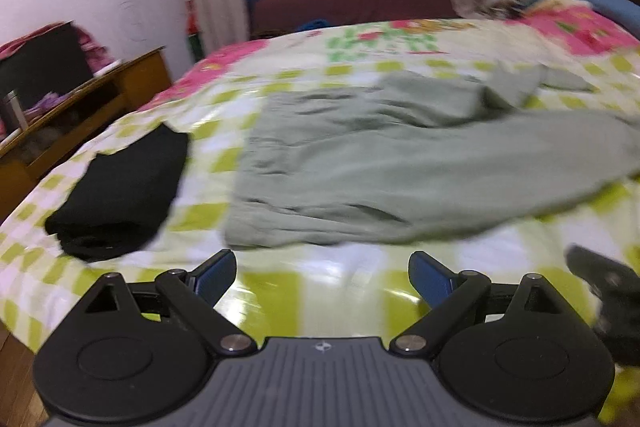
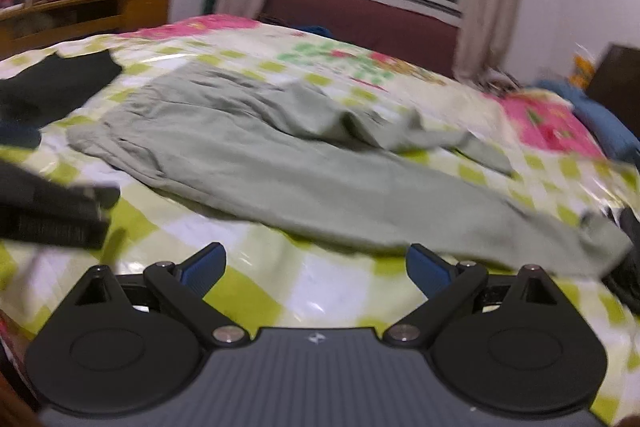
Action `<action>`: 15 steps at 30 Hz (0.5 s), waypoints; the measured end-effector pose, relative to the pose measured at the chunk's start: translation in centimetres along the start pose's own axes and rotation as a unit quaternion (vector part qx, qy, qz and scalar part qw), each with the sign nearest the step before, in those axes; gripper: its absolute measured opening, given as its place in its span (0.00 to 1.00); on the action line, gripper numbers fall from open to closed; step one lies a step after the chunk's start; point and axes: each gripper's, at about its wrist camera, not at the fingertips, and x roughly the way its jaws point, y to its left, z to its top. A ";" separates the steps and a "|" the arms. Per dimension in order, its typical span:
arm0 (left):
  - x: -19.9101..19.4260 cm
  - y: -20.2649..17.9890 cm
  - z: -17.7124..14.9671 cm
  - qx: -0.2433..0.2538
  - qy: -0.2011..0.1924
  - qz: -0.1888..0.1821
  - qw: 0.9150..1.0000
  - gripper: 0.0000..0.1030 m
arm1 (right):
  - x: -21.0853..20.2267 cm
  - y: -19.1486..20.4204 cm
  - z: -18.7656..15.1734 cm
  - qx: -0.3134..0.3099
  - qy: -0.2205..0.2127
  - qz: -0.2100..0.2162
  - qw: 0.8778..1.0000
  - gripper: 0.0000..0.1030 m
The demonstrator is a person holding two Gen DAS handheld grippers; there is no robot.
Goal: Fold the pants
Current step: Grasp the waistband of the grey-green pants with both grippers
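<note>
Grey-green pants (image 1: pixel 384 163) lie spread on the bed, waistband to the left, near leg stretched right, far leg rumpled and folded back. They also show in the right wrist view (image 2: pixel 304 171). My left gripper (image 1: pixel 322 277) is open and empty, hovering just short of the pants' near edge at the waistband end. My right gripper (image 2: pixel 316 267) is open and empty, just short of the near leg. The right gripper shows blurred at the left wrist view's right edge (image 1: pixel 612 291). The left gripper shows blurred at the right wrist view's left edge (image 2: pixel 52 211).
A folded black garment (image 1: pixel 124 187) lies left of the pants on the checked bedspread (image 1: pixel 320 287). A wooden desk (image 1: pixel 80 99) stands left of the bed. A window and curtains are behind, and pillows and a blue cloth (image 2: pixel 600 123) lie at the far right.
</note>
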 end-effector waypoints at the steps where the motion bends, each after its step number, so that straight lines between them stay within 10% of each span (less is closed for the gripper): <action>1: 0.6 0.8 0.2 -0.005 0.002 0.012 1.000 1.00 | 0.3 0.4 0.4 -0.006 -0.003 0.011 1.000 0.94; 7: 4.5 4.7 0.7 -0.035 0.023 0.035 0.999 1.00 | 3.1 3.8 2.6 -0.067 -0.018 0.066 0.995 0.92; 15: 7.7 5.0 1.2 0.003 0.009 -0.019 1.000 0.89 | 8.5 7.2 4.8 -0.152 0.002 0.117 0.981 0.65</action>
